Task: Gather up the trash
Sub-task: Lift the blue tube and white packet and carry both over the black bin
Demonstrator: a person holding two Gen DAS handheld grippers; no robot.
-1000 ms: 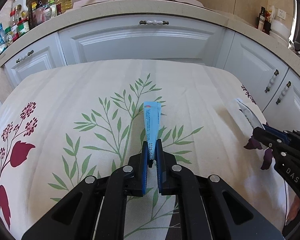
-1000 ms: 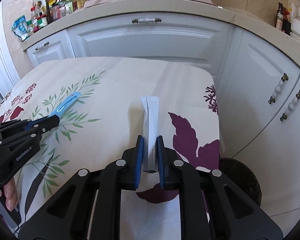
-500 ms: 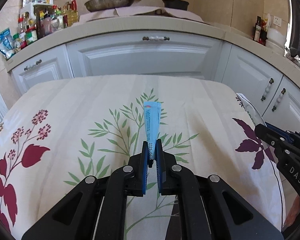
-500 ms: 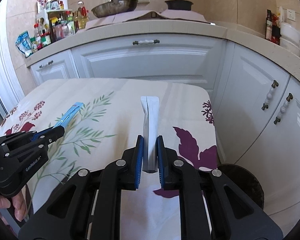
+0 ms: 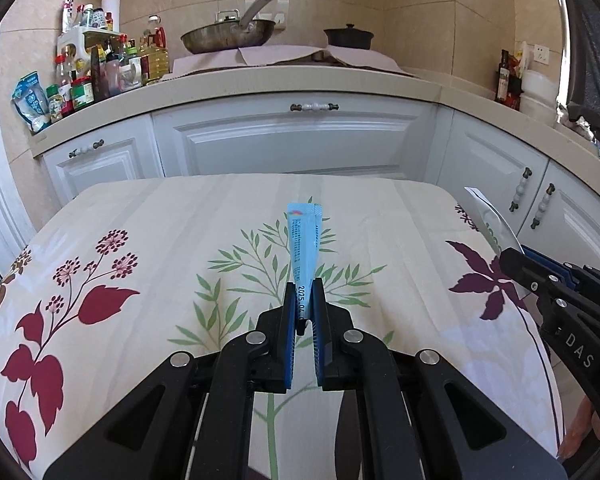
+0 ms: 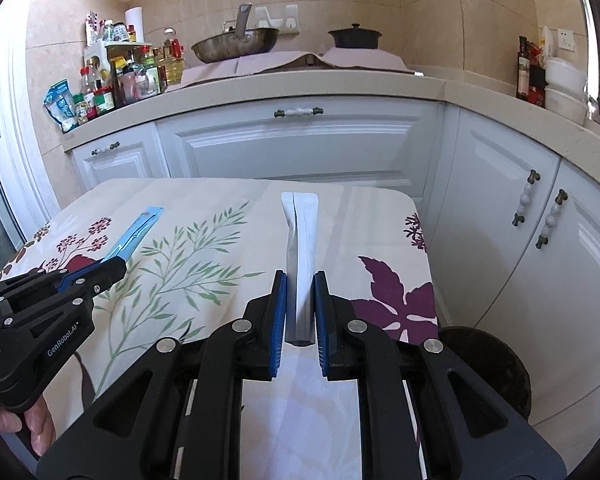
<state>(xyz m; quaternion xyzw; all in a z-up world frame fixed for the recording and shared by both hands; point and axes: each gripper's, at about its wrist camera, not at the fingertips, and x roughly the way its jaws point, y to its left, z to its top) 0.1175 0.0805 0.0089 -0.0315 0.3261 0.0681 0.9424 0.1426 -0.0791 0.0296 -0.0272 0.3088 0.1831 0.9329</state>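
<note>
Left gripper tilted downward over floral tablecloth, jaws clamped on blue sachet, right gripper alongside, clamped on white packet

Right claw pinches white sachet (upright).

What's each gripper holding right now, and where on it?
Left gripper pinches the blue sachet by its near end; right gripper pinches the white packet likewise.

You see a table covered by a cream tablecloth printed with green sprigs, red flowers and purple leaves, lying smooth and draped over its edges.
</note>
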